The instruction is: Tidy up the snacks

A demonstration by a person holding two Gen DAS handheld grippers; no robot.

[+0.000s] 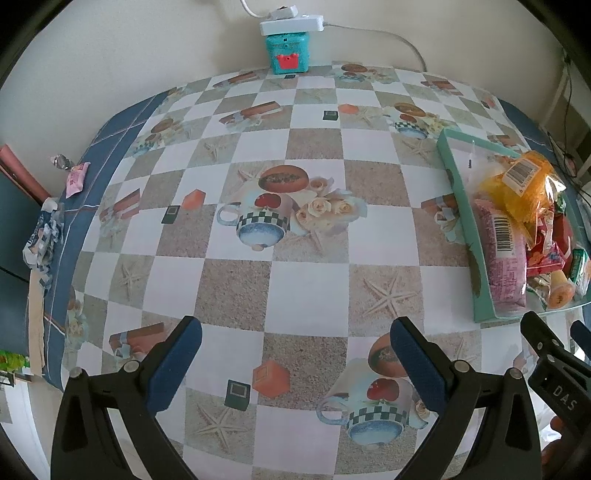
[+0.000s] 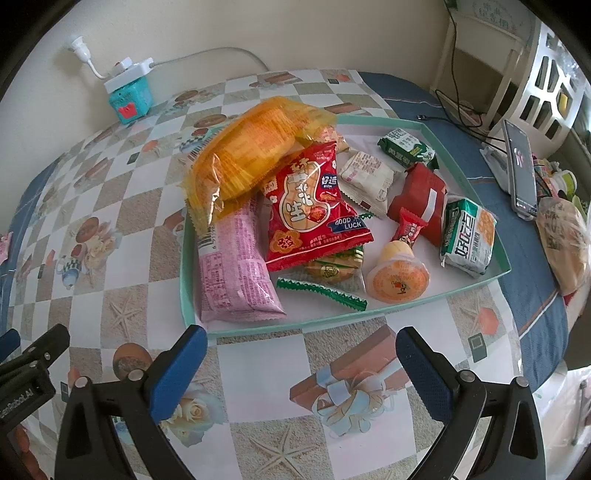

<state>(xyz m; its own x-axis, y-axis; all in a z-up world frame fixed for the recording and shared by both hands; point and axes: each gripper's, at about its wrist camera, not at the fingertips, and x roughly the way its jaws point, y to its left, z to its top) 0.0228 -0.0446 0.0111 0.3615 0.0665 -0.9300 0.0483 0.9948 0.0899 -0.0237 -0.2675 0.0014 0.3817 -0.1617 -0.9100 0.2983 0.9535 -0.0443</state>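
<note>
A shallow teal tray (image 2: 476, 192) on the checked tablecloth holds several snacks: an orange bag (image 2: 255, 147), a pink packet (image 2: 236, 273), a red peanut packet (image 2: 314, 210), an orange jelly cup (image 2: 399, 277), a red pack (image 2: 421, 199) and green-white packets (image 2: 469, 236). My right gripper (image 2: 299, 373) is open and empty, just in front of the tray's near edge. My left gripper (image 1: 295, 365) is open and empty over bare tablecloth, left of the tray (image 1: 448, 166). The pink packet (image 1: 502, 251) and orange bag (image 1: 524, 184) show there too.
A teal box (image 1: 286, 55) with a white power strip (image 1: 291, 24) stands at the back wall. A phone (image 2: 521, 170) on a stand and a bagged item (image 2: 565, 236) sit right of the tray. A small pink wrapper (image 1: 77, 179) lies at the table's left edge.
</note>
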